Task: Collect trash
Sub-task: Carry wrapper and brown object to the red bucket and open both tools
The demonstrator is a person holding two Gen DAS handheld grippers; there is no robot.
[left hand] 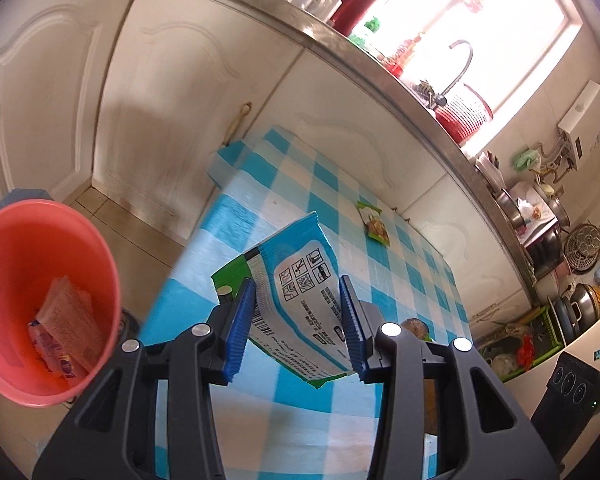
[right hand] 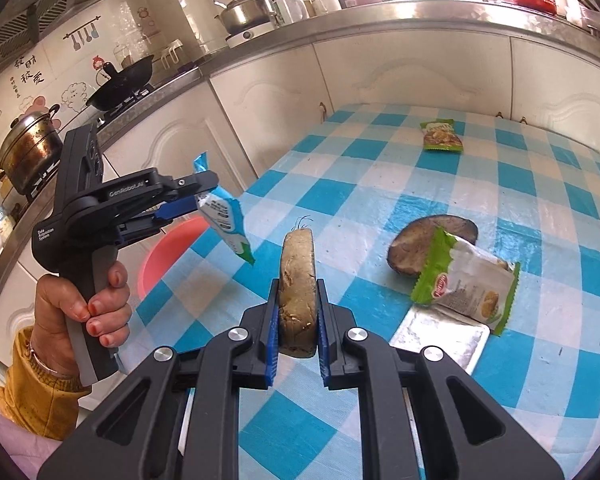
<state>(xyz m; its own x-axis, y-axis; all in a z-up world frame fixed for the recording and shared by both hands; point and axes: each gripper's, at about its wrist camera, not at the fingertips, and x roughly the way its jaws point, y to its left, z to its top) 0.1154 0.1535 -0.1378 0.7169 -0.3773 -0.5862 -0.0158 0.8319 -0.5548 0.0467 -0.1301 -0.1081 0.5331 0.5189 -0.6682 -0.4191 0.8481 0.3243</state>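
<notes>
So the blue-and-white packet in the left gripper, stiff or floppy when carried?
Probably floppy: the packet bends and droops past the left gripper. Likely light, since it looks flat and empty. Its glossy film may be slippery.

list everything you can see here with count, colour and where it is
blue wrapper: 1, blue, white and green, held in left tongs
flat brown slice: 1, tan, held on edge in right tongs
dark round piece: 1, brown, on table
green wrappers: 2, green and white, one over the dark piece, one at far side
foil tray: 1, silver, under near wrapper
bucket: 1, pink, on the floor beside table, trash inside
table: 1, blue and white check
left tongs: 1, black, blue pads
right tongs: 1, same
hand: 1, mustard sleeve, grips left handle
</notes>
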